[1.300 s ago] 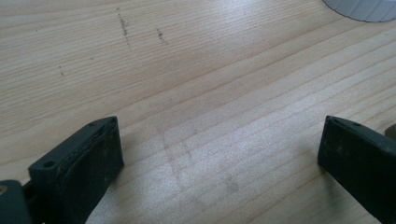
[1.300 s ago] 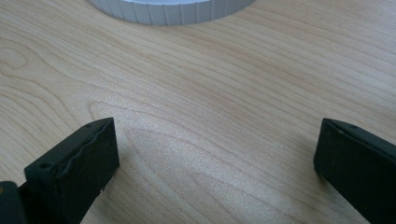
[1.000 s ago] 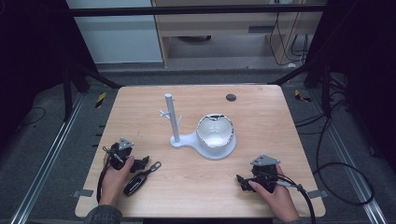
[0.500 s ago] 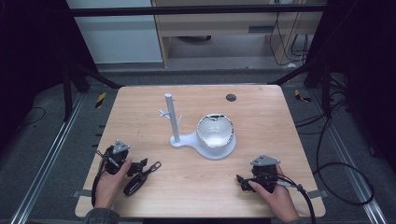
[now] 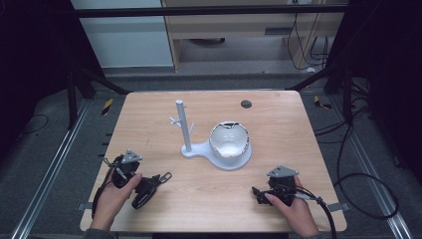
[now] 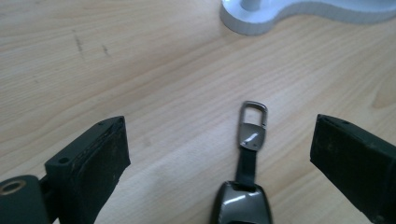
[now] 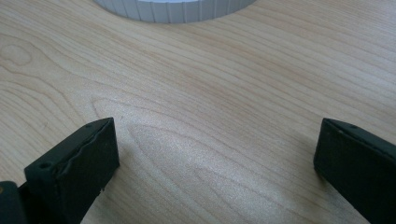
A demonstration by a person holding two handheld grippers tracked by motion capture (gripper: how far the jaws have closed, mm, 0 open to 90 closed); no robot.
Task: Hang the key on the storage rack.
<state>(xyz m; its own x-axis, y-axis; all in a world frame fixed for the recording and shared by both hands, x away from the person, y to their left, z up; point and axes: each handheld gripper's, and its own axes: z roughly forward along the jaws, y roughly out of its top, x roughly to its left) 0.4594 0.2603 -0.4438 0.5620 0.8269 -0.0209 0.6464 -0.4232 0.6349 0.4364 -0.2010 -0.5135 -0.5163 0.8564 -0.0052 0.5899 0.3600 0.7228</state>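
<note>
A dark key fob with a strap and a metal clip lies flat on the wooden table at the near left. My left gripper is open just behind it. In the left gripper view the key fob lies between the wide-apart jaws, untouched, its metal clip pointing away, and my left gripper holds nothing. My right gripper rests at the near right. My right gripper is open over bare wood.
A white stand with an upright post and small pegs sits mid-table, and a white bowl rests on its base. Its base edge and rim lie ahead of each gripper. A dark round spot marks the far side.
My left hand and gripper have drawn back toward the near edge, and the jaws now straddle the key fob's near end. The fob and the right gripper have stayed put.
</note>
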